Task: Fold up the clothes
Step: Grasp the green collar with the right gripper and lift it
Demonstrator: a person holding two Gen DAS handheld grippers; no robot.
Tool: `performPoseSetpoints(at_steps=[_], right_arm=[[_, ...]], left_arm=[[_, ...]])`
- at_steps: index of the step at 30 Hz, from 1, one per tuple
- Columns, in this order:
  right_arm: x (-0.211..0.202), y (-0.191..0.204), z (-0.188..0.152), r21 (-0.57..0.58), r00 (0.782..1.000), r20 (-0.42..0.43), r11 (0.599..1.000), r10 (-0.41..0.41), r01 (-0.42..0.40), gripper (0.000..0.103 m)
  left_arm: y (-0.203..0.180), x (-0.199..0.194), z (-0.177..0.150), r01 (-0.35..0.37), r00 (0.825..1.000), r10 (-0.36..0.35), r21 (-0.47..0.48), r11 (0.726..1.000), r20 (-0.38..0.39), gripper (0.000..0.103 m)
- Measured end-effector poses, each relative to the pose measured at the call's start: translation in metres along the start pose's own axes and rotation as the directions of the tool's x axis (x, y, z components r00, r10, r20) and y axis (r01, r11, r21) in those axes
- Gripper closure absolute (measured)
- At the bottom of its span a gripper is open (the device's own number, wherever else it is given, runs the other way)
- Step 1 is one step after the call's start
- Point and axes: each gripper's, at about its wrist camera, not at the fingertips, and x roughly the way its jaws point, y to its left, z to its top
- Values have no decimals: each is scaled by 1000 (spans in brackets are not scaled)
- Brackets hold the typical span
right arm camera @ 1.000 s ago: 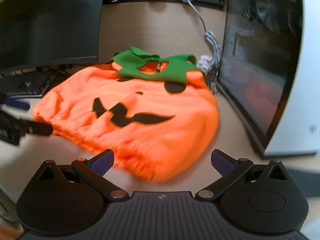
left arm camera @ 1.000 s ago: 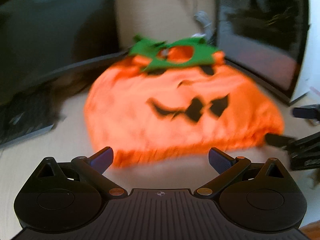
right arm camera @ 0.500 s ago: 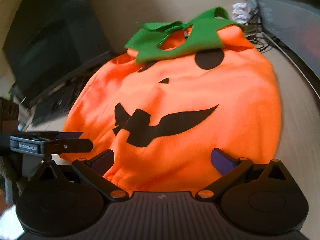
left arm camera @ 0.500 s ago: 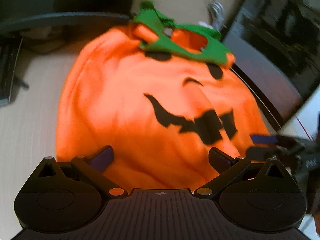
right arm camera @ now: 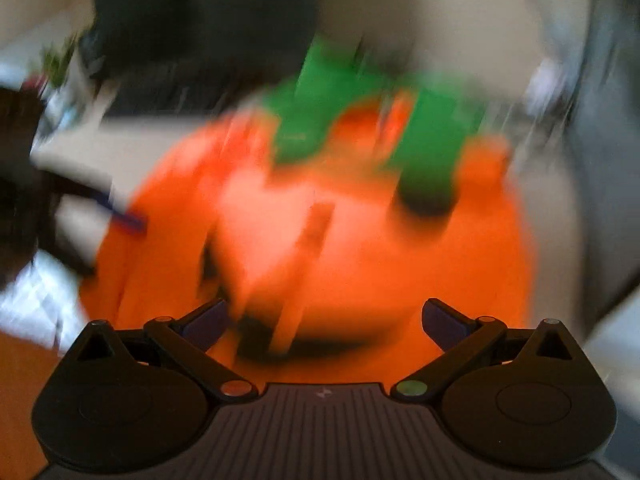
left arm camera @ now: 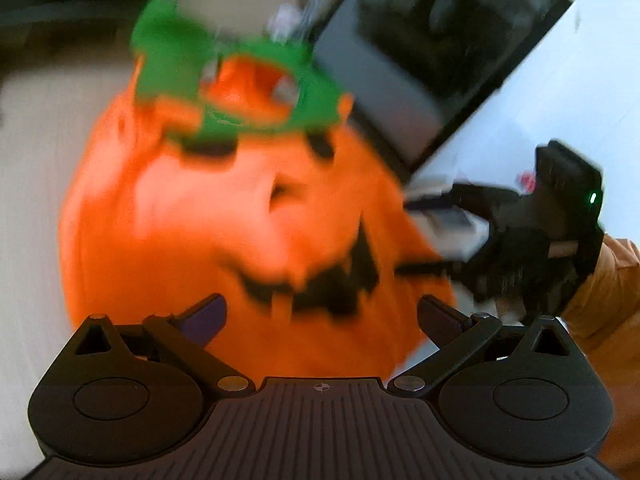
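Note:
An orange pumpkin costume (left arm camera: 192, 220) with a green collar (left arm camera: 172, 52) and a black jack-o'-lantern face lies flat on the pale desk. My left gripper (left arm camera: 322, 316) is open, its fingers spread over the costume's near hem. In the left wrist view the other gripper (left arm camera: 436, 232) reaches the costume's right edge, held by a hand in an orange sleeve. The right wrist view is heavily blurred: the costume (right arm camera: 400, 248) fills it, and my right gripper (right arm camera: 326, 320) is open above the near hem. The left gripper's fingers (right arm camera: 124, 220) show at its left edge.
A dark monitor (left arm camera: 420, 60) stands at the right of the costume, close to its edge. Another dark screen (right arm camera: 192, 28) sits behind on the left. Pale desk surface (left arm camera: 36, 160) lies to the costume's left.
Both grippers have moved in closer and over the costume's near hem, both staying open. The views have tilted and the right wrist view has become strongly motion-blurred.

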Motion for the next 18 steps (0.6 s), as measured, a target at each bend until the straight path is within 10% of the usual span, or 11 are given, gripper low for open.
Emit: performPoseSetpoints(at_steps=[7,12,15,18], right_arm=[[63,17,56,-469,980,40,862,-196,191,40],[122,21,78,-642,922,122,679,-367,355,42],[111,-19,141,-279,819,302,776,-488,565,40],[92,-45,169,-137,856,293,868,-425,478,33]], left_arm=[[12,60,11,-45,999,44,-31,999,-20,0],[27,66,-4,-32,999,31,-60,998,-27,0],[31,62,-7,-14,1000,12,-61,998,-24,0],[35,56,-12,12,1000,-13,-73,997,-13,0]])
